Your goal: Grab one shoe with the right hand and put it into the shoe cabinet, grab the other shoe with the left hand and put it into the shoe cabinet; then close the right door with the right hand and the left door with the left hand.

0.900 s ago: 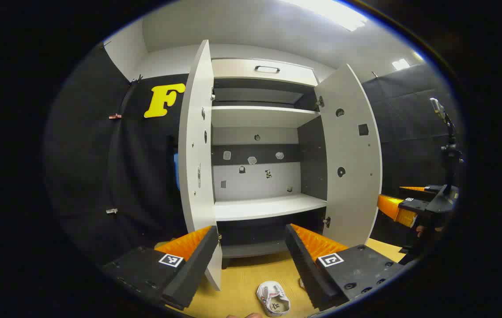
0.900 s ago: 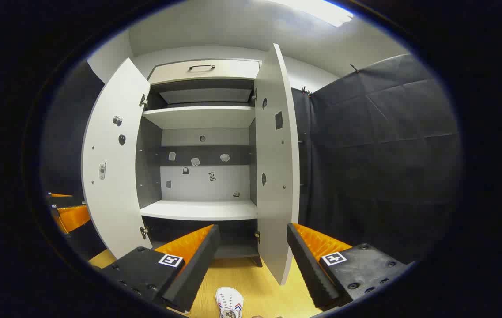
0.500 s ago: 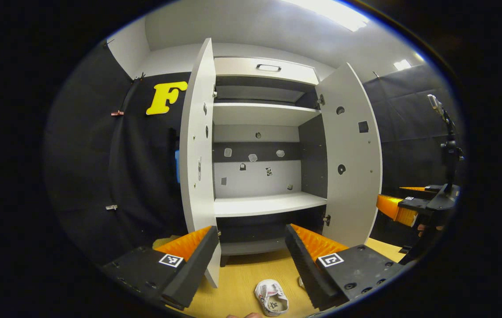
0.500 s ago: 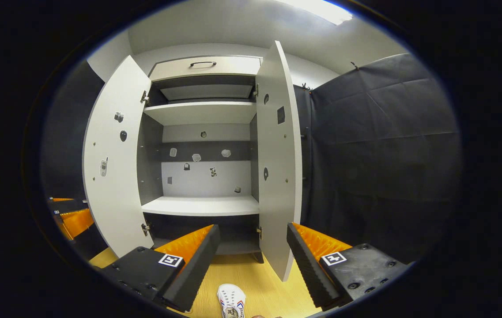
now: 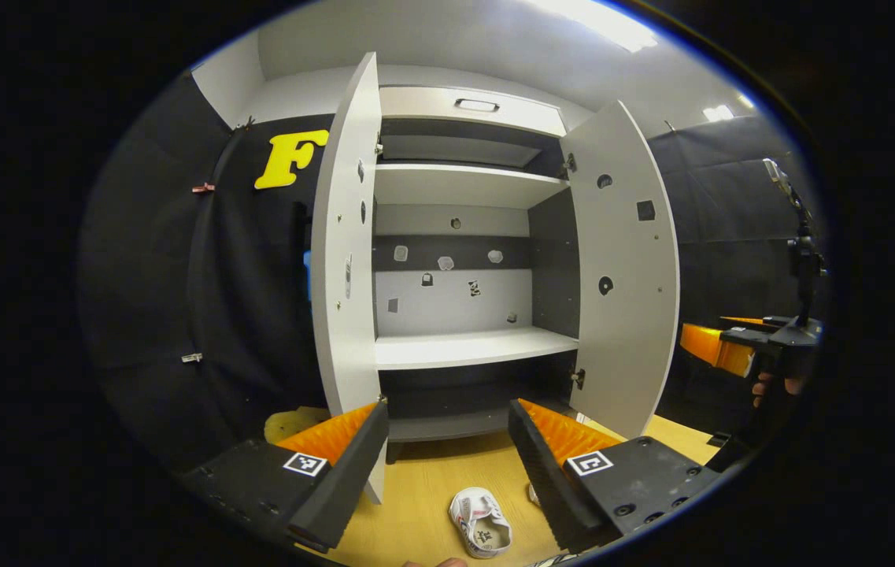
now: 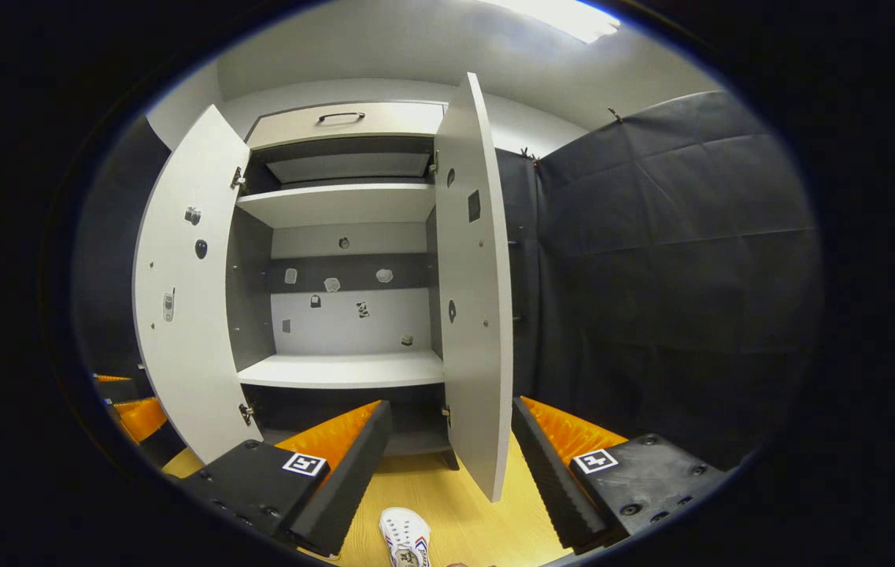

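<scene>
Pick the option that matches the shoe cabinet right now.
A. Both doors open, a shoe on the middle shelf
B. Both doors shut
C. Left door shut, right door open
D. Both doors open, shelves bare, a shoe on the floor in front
D: in the left gripper view the shoe cabinet has its left door and right door swung open, its shelves bare, and a white shoe lies on the floor in front.

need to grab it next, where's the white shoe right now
In the left gripper view, the white shoe lies on the wooden floor before the open shoe cabinet, low between the left gripper fingers.
</scene>
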`<state>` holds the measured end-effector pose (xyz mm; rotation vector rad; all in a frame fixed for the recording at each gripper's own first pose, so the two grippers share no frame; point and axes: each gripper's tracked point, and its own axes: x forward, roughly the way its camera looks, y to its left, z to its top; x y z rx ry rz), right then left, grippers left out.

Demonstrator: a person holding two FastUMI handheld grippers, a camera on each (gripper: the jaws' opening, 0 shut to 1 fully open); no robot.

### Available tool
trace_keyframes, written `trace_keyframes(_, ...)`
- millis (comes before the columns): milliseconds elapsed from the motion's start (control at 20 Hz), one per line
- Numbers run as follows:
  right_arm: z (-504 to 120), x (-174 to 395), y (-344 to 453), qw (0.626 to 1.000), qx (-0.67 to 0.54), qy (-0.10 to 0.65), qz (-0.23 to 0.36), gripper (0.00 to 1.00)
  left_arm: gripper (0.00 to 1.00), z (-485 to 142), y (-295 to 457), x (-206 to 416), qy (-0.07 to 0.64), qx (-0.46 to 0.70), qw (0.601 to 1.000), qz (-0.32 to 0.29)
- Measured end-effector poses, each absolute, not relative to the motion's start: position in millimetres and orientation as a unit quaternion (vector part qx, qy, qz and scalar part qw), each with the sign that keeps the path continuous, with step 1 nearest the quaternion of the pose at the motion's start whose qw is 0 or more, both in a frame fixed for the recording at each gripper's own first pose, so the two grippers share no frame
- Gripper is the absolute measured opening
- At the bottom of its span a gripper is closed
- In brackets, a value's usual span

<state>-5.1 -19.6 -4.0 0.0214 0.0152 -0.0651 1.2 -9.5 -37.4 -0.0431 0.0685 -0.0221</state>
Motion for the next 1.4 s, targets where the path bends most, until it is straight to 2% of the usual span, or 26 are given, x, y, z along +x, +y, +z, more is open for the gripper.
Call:
trace_keyframes(100, -7.3, -5.6, -24.5, 0.999, 0.008, 0.012, -0.038, 1.00, 0.95, -41.5, -13.0, 1.9, 0.039, -0.027, 0.999, -0.015)
trace_keyframes(350, -30.8, -7.6, -17.6, 0.998, 0.010, 0.051, -0.028, 0.96, 0.95, -49.0, -11.7, 3.8, 0.046, -0.029, 0.998, -0.016)
trace_keyframes(650, -78.6, -9.6, 12.0, 0.993, 0.000, 0.114, 0.010, 0.97, 0.95, -67.9, -5.8, -4.8, 0.065, -0.032, 0.997, -0.012)
trace_keyframes(950, -172.9, -20.1, 43.3, 0.975, 0.003, 0.219, 0.041, 0.97, 0.95, -96.5, 4.4, -13.9, 0.099, -0.026, 0.995, -0.003)
trace_keyframes(1400, -301.6, -48.0, 90.8, 0.926, 0.022, 0.360, 0.109, 0.99, 0.95, -137.4, 9.6, -7.7, 0.160, -0.047, 0.986, -0.003)
